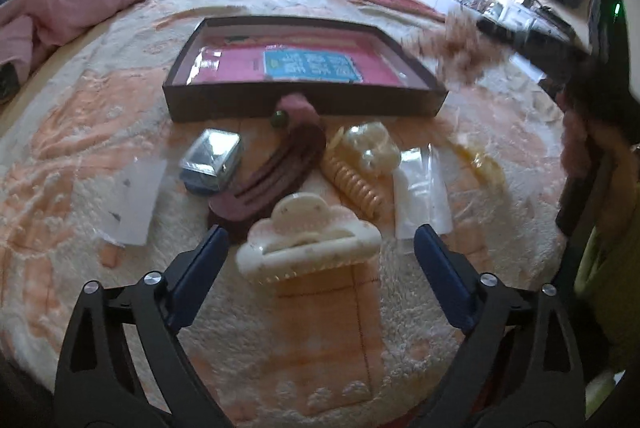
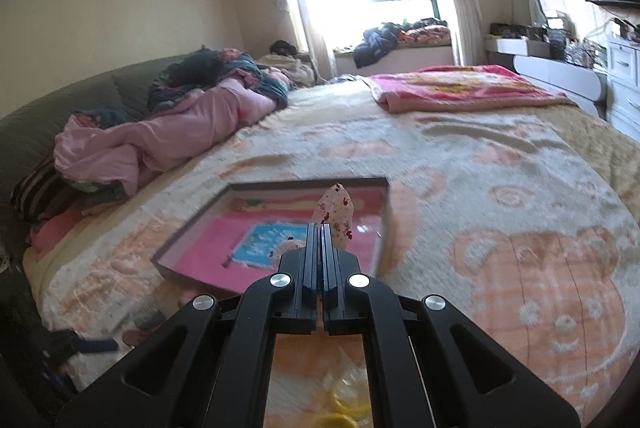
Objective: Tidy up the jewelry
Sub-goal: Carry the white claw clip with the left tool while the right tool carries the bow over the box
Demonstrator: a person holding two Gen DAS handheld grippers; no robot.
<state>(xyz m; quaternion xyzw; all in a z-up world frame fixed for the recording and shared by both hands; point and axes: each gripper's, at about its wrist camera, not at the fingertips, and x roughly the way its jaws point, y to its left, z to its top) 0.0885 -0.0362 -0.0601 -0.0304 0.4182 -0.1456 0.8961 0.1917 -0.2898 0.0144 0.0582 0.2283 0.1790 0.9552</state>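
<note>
Cream cloud-shaped plastic hair claw (image 1: 308, 240) lying dead ahead on bed between spread fingers of left hand-held gripper (image 1: 320, 248), long axis crosswise, empty. Right hand-held gripper (image 2: 321, 228) pinching speckled pink fabric scrunchie (image 2: 334, 214), hovering over shallow dark cardboard box (image 2: 192, 232).

- Fluffy peach-and-cream fleece blanket (image 1: 72, 132): rough, napped pile, matt.
- Shallow dark-brown cardboard tray (image 1: 224, 106): matt walls; glossy pink/blue printed liner inside.
- White cloud-shaped plastic hair claw (image 1: 308, 236): smooth, semi-gloss, w/ tiny specks.
- Cream ribbed plastic hair claw (image 1: 356, 184) at 1 o'clock of it: shiny, ridged.
- Maroon flat hair clip (image 1: 272, 176): matt, looks cloth-covered.
- Small clear plastic box (image 1: 212, 156), 10 o'clock: glossy, reflective.
- Clear plastic bag (image 1: 420, 188): thin, shiny film.
- Left gripper (image 1: 320, 252): matt black plastic frame, blue pads, bright metal screws.
- Speckled pink-white clip (image 2: 334, 216) in right gripper (image 2: 320, 240): smooth, slight sheen.
</note>
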